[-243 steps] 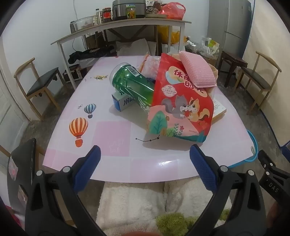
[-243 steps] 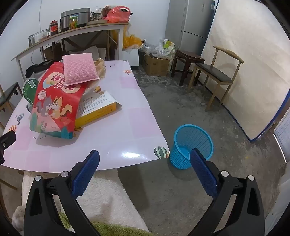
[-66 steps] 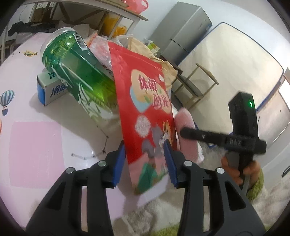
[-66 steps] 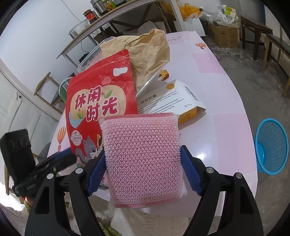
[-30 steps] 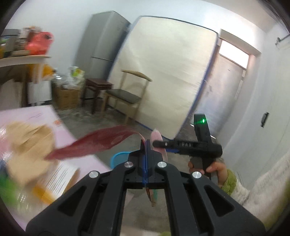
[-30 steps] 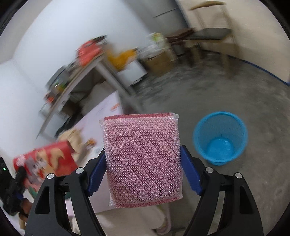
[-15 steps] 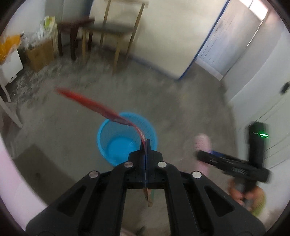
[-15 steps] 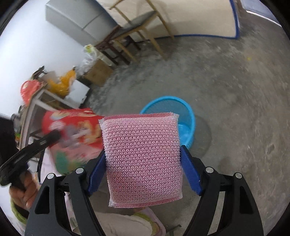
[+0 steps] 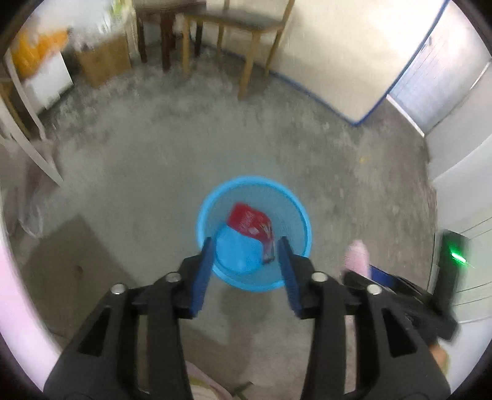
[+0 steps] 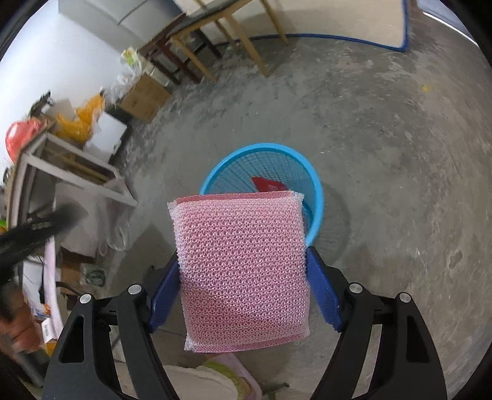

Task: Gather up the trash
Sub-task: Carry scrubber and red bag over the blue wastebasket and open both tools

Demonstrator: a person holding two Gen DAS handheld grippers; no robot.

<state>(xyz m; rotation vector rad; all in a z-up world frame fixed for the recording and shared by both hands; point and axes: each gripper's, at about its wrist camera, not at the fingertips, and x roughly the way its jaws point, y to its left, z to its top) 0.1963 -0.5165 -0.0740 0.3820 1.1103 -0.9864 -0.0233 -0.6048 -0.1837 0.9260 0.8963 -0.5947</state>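
Note:
A blue mesh trash basket (image 9: 299,212) stands on the concrete floor. The red snack bag (image 9: 250,223) lies inside it; its red corner also shows in the right wrist view (image 10: 269,185). My left gripper (image 9: 246,267) is open and empty, directly above the basket. My right gripper (image 10: 244,270) is shut on a pink mesh sponge (image 10: 241,264), held just short of the basket (image 10: 315,190). The sponge also shows in the left wrist view (image 9: 356,257), to the right of the basket.
A wooden chair (image 9: 233,34) and a dark stool (image 9: 160,18) stand by the far wall beyond the basket. A cardboard box (image 9: 101,61) sits on the floor at the left. The pink table edge (image 9: 18,292) is at the left. Bare concrete surrounds the basket.
My left gripper has opened and let go of the red snack bag, which has dropped into the blue basket. My right gripper has come closer above the basket with the sponge.

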